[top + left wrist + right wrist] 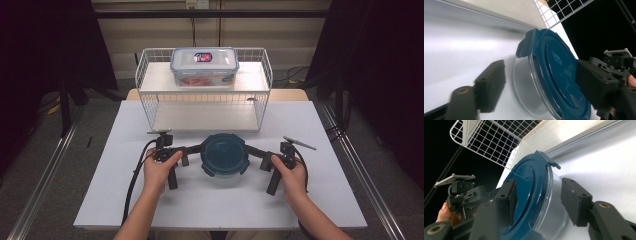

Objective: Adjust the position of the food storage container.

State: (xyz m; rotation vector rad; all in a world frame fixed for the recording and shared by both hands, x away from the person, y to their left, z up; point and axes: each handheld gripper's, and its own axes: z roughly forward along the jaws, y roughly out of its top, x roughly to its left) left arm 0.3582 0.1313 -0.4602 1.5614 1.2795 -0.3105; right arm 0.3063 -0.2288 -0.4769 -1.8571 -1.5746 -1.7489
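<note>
From above, a clip-lidded box (pixel 204 66) sits atop the wire shelf (pixel 150 75); up close, left gripper (pixel 534 82) and right gripper (pixel 537 201) straddle the round blue-lidded clear container (pixel 224 155), jaws part-open, gripping nothing.

Left gripper (pixel 192 150): matte black body, black pistol-style handle below, black cable trailing from its rear. A grey three-cornered plate sits on top, behind the jaws.

Right gripper (pixel 255 151): same black build and handle, same grey plate (this one is seen edge-on).

Jaws: thick black arms, each ending in a rectangular black pad with a small screw hole in its side; a brass-coloured pivot bushing sits at each jaw's base.

Forearms bare, no sleeves visible.
</note>
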